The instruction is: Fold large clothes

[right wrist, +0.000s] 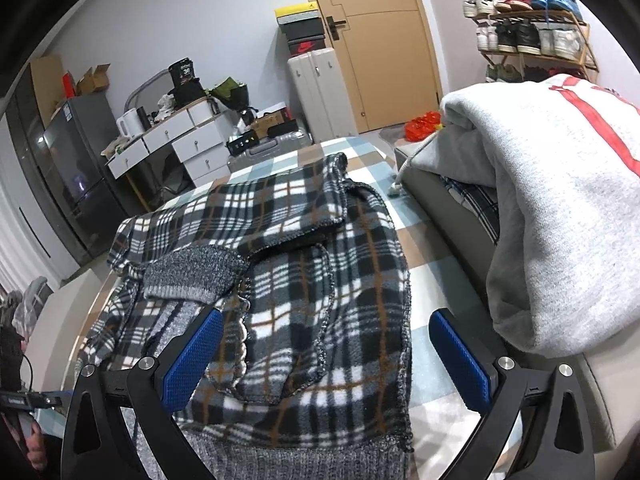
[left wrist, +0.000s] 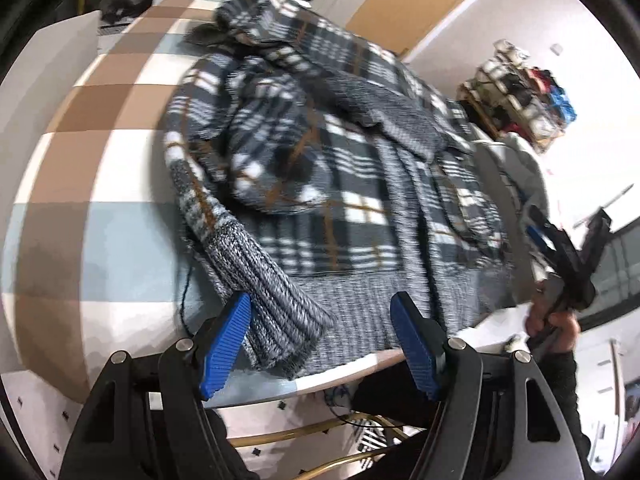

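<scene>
— Closest to the lens in the left wrist view?

— Blue pads of the left gripper (left wrist: 320, 344) at the bottom of the frame, jaws spread apart and clamping nothing. A grey ribbed cuff (left wrist: 276, 316) of the plaid jacket (left wrist: 320, 160) lies between them, just beside the left pad; whether it touches that pad I cannot tell.

— And the jacket itself?

— Crumpled across the middle of the frame on a checked cover (left wrist: 100, 168) of brown, white and pale blue squares. At the right edge a hand (left wrist: 554, 322) holds the other black tool.

— Now the right wrist view.

— Same start: the right gripper (right wrist: 326, 360) low in the frame, its blue pads wide apart and released. The plaid jacket (right wrist: 280, 280) fills the gap between them and runs up to centre frame, a grey knit cuff (right wrist: 192, 276) folded over it at left centre.

— Anything beside it?

— A grey hoodie (right wrist: 560, 208) with red marking is piled at the right, on a beige seat (right wrist: 448, 200). A tan door (right wrist: 380, 40) stands at upper centre, a shoe rack (right wrist: 536, 40) at upper right.
</scene>
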A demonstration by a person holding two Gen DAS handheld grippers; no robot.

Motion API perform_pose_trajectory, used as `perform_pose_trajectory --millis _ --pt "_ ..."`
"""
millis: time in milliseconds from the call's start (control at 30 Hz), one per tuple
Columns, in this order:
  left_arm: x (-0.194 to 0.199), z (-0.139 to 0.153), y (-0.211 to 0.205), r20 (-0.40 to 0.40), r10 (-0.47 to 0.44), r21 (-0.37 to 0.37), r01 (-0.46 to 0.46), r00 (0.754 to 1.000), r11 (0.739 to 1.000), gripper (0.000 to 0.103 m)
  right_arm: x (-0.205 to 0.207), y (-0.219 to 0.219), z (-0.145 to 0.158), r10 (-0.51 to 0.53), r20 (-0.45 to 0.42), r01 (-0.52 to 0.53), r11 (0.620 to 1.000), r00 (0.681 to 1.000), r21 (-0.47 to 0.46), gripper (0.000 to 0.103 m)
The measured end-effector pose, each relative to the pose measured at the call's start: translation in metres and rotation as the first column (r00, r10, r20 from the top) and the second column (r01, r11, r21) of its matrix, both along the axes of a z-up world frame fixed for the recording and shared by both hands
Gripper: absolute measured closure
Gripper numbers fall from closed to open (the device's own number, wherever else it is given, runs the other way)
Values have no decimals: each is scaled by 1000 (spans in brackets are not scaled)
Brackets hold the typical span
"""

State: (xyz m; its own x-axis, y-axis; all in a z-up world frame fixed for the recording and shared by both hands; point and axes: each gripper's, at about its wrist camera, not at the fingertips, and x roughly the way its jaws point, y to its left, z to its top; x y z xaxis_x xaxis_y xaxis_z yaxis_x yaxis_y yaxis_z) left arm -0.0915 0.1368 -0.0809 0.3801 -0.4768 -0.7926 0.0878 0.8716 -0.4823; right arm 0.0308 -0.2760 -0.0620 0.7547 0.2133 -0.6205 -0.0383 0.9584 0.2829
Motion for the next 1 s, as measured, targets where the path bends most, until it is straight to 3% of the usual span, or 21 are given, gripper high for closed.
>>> perform_pose_trajectory --millis 233,333,467,733,767,833,1000 --pt "-3 -10 4 -51 66 117 -60 997 991 35 1 0 -1 -4 -7 4 1000 1000 -2 0" --pt "-7 -8 8 -42 75 87 -71 996 994 35 1 -1 -1 -16 -9 16 1000 1000 -4 0" --pt "-7 -13 9 -58 128 164 -117 990 980 36 1 -5 -2 -28 -12 28 999 1000 15 0" --pt "-8 -12 1 -33 108 213 -99 994 972 36 0 -8 -2 -29 -10 30 999 1000 36 0" --pt "-8 -12 -1 -28 100 219 -91 995 971 38 0 -8 -2 -27 -11 28 999 1000 37 0" --pt "-8 -11 -5 -17 88 243 -81 996 967 60 0 -8 -2 -25 -10 25 999 1000 38 0" --pt "-9 -10 -9 -3 74 280 -71 997 957 85 0 -6 -2 -36 -22 36 999 999 19 0"
